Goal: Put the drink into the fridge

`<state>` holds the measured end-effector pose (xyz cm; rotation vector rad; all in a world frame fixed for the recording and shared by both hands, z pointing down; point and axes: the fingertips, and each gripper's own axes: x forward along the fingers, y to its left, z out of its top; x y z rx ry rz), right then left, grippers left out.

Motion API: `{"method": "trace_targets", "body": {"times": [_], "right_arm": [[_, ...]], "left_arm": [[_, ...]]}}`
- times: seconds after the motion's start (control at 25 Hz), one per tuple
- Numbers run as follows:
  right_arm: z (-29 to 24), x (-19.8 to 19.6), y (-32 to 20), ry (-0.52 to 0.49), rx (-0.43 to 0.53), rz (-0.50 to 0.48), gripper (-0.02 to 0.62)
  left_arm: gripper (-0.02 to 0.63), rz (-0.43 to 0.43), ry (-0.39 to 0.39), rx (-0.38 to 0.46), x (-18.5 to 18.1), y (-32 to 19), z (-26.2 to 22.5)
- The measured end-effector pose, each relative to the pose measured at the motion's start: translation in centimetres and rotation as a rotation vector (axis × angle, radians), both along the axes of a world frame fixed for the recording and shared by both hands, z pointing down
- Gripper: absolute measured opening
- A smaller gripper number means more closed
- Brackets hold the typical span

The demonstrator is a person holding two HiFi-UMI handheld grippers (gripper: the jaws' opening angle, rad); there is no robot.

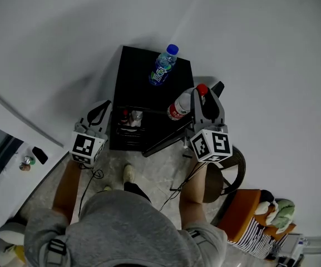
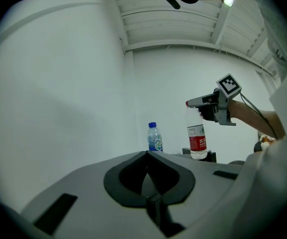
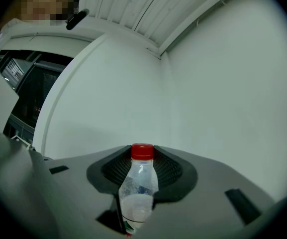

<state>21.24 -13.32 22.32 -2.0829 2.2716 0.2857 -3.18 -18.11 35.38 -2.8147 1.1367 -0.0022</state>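
A black mini fridge (image 1: 139, 81) stands against the white wall with its door (image 1: 166, 136) swung open toward me. On its top stands a blue-capped bottle (image 1: 163, 65), also seen in the left gripper view (image 2: 154, 137). My right gripper (image 1: 203, 97) is shut on a clear red-capped drink bottle (image 1: 179, 107), holding it upright at the fridge's right front corner, above the open door. The right gripper view shows that bottle (image 3: 138, 185) between the jaws. My left gripper (image 1: 99, 112) hangs at the fridge's left side, jaws together and empty.
Small items (image 1: 131, 117) sit on a shelf inside the fridge. A round dark stool (image 1: 233, 170) and an orange seat with striped cloth (image 1: 256, 218) stand at the right. Cables (image 1: 177, 187) trail on the floor by my shoe (image 1: 128, 173).
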Motion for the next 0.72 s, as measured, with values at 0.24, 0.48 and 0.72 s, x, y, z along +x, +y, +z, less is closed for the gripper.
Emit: {"method": "trace_targets", "body": {"times": [0.24,0.48,0.72], "right_arm": [[0.9,-2.1,3.9,-0.007,-0.008,0.028,0.15],[2.3,-3.7,7.0,-0.012,-0.022,0.049,0.15],[4.8,-4.4,9.6,-0.022,-0.024,0.055,0.15]], "left_arm": [[0.005,0.046,-0.006,0.007,-1.4,2.8,-0.2],[0.005,0.083,-0.018,0.008,-2.2,5.2,0.0],[0.005,0.108,-0.043,0.0,-2.0,6.7,0.7]]}}
